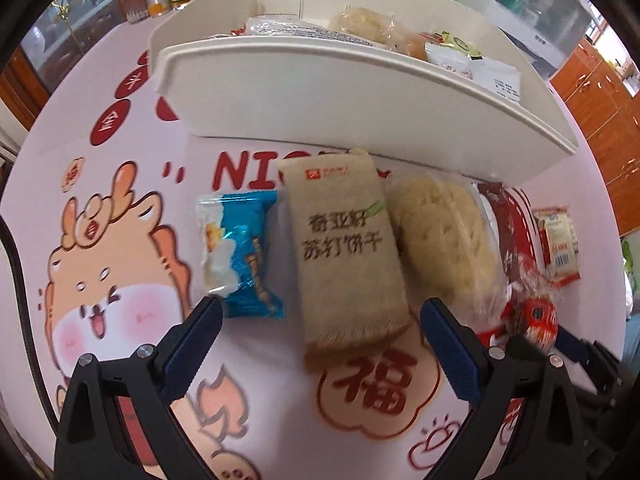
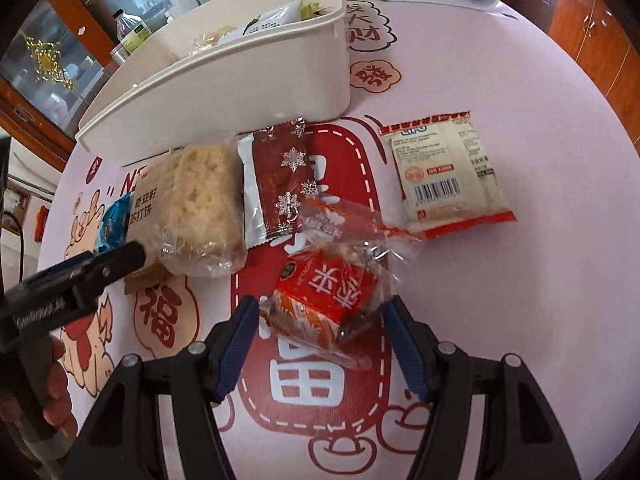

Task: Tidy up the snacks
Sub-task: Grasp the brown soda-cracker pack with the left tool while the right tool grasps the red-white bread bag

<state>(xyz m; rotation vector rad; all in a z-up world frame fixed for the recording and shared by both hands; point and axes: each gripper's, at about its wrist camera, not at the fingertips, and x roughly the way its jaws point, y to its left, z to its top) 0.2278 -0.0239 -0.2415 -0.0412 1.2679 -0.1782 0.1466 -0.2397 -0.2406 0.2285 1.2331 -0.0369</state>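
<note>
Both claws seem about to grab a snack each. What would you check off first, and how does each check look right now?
1. Left gripper open around the tan cracker pack: ok.
2. Right gripper open around the red-label snack: ok.
3. Blue wrapper clear of the left fingers: not ok, it sits very close.
4. White bin has room: cannot tell.
5. Grippers clear of each other: ok.
</note>
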